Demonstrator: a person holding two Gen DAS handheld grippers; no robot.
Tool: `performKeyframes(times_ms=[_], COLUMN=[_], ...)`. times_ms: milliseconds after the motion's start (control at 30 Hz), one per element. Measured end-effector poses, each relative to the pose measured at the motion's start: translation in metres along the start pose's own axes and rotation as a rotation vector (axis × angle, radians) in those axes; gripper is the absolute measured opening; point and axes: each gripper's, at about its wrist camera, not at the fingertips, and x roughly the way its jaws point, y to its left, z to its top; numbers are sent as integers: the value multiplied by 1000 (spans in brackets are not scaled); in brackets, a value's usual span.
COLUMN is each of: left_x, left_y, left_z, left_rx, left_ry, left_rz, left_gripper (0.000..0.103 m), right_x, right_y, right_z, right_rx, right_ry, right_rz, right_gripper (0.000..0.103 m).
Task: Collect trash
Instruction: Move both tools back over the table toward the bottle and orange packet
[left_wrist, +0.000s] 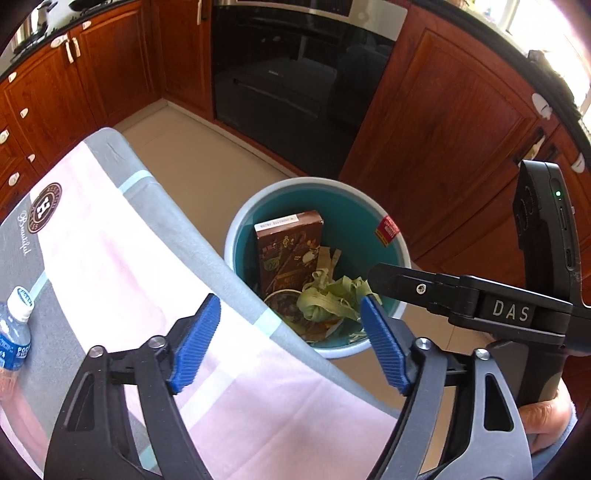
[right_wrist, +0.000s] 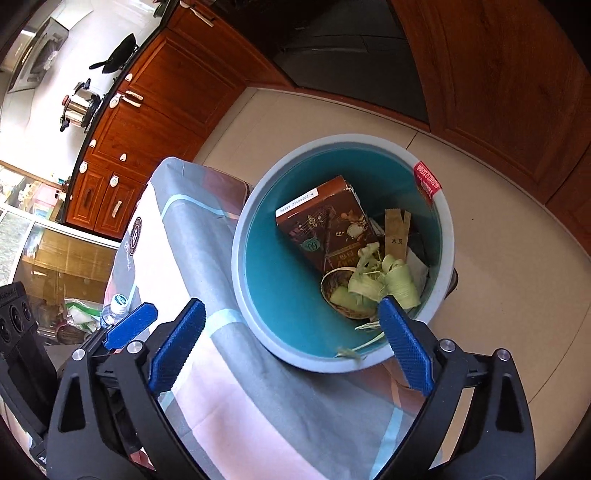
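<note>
Left wrist view: the round bin (left_wrist: 397, 251), grey outside and teal inside, stands on the pale tiled floor just past the long edge of the cloth-covered table (left_wrist: 122, 266); that edge overlaps the bin's near-left rim. Beyond the bin the floor is open up to the dark oven front (left_wrist: 295, 74) and the wooden cabinets (left_wrist: 443, 122). The left gripper (left_wrist: 290, 345) is released, its blue pads (left_wrist: 197, 341) spread wide with nothing between them, one over the cloth, the other over the bin's near rim. Inside the bin lie a brown carton (left_wrist: 288, 247) leaning on the wall, a tangle of pale green ribbon (left_wrist: 332, 297) and a round lid under it. The right gripper's black body (left_wrist: 465, 301) crosses just over the bin's right side. A water bottle (left_wrist: 14, 328) lies on the table, well apart from the bin.

Right wrist view: the bin (right_wrist: 240, 258) touches the table's draped edge (right_wrist: 207, 229); bare floor (right_wrist: 498, 240) surrounds its far and right sides. The right gripper (right_wrist: 291, 345) hangs released and empty, the left pad over the cloth, the right pad (right_wrist: 404, 345) over the bin's near rim. The carton (right_wrist: 325, 225), the ribbon (right_wrist: 384, 284), and a brown paper sleeve (right_wrist: 395, 232) sit in the bin. The left gripper's blue pad (right_wrist: 129, 326) shows left of the bin, over the table.
</note>
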Motion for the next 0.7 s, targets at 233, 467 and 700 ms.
performKeyframes(times_ms=[233, 467, 700], left_x=[-35, -73, -109], left_y=[7, 14, 30], left_z=[-16, -33, -54], left_rx=[-12, -14, -30], left_ry=[-57, -108, -164], left_rz=[20, 36, 60], left_gripper=[94, 97, 99], right_x=[-18, -39, -54], right_y=[18, 39, 70], right_z=[-15, -33, -53], right_rx=[-27, -72, -126], right_ry=[-14, -28, -27], right_rz=[-8, -9, -8], right_gripper=[91, 91, 95])
